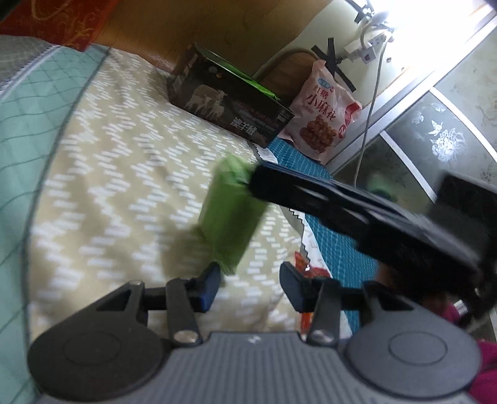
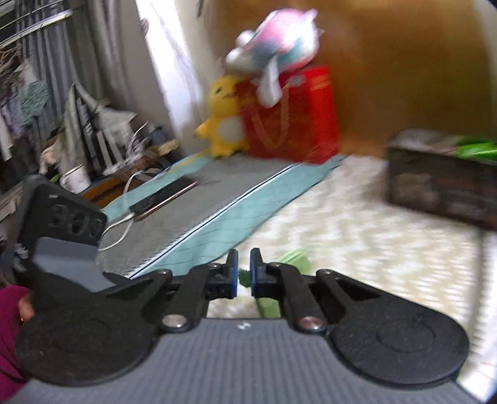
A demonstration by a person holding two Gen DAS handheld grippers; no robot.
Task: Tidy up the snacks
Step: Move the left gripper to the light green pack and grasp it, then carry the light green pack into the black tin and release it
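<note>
Bedroom, patterned bedspread (image 1: 108, 186). Left wrist view: left gripper (image 1: 250, 287) fingers apart, empty; right gripper (image 1: 253, 183) pinches green snack packet (image 1: 231, 211) above bed, dark box (image 1: 230, 102) and pink snack bag (image 1: 323, 108) beyond. Right wrist view: fingers nearly together, clamped on green packet edge. Looks light, crinkly, slippery; grip by sealed edge.

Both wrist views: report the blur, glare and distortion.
Left wrist view: window blown out white; green packet in the right claw motion-smeared; pink snack bag print readable; fisheye bends the bedspread. Right wrist view: blurred throughout, plush toys and dark box smeared.
</note>
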